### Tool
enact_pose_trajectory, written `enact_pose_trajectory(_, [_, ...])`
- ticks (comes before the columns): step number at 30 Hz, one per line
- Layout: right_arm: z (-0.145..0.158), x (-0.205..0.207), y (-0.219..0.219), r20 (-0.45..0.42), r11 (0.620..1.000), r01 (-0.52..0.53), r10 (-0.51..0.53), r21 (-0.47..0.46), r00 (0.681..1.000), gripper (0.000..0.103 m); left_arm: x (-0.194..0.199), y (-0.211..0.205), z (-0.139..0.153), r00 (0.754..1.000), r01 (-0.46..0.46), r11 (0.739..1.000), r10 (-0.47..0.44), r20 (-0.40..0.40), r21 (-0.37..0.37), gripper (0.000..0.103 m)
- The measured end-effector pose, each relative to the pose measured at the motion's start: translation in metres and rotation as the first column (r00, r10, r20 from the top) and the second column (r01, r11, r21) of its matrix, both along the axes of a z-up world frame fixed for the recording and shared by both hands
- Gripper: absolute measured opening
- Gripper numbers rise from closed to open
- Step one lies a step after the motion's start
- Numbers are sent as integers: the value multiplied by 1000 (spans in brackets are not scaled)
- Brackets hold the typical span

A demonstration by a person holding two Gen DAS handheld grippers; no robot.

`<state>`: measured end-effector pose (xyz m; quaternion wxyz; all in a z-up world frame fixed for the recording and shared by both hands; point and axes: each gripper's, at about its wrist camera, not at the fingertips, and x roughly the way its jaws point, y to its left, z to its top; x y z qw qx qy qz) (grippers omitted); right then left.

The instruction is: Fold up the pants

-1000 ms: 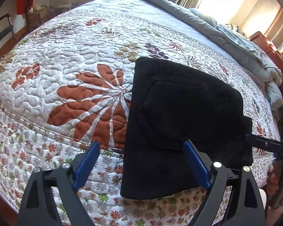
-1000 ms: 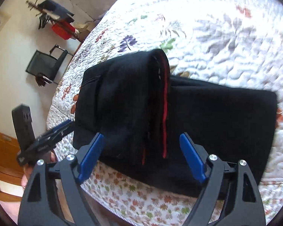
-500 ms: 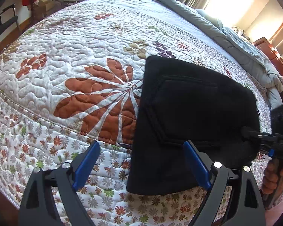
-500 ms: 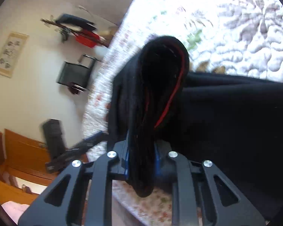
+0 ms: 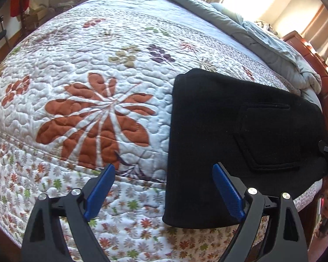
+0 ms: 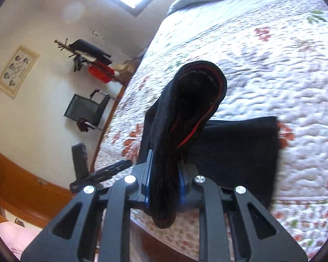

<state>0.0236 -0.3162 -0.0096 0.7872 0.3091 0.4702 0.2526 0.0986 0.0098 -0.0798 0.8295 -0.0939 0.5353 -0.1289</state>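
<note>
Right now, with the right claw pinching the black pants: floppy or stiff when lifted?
Likely floppy: the pants curl over above the right claw and sag below it. Probably thick fabric: the folded stack holds a blunt edge on the quilt. Slipping seems unlikely.

Pants [image 5: 229, 131]: black, with red inner trim. Quilt [image 5: 94, 69]: white, printed with rust, purple and olive flowers. Gripper pads [image 5: 99, 191]: blue. Blanket [image 5: 262, 35]: grey.
</note>
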Motion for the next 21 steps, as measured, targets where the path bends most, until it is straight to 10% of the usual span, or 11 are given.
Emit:
enact_pose_trajectory(12, [-99, -6, -28, -233, 989, 87, -113, -119, 966, 22, 15, -34, -22, 996, 68, 997, -66, -64, 39, 91])
enact_pose_trajectory(21, [-55, 9, -40, -124, 983, 80, -101, -168, 987, 53, 61, -39, -23, 987, 136, 991, -134, -86, 11, 91])
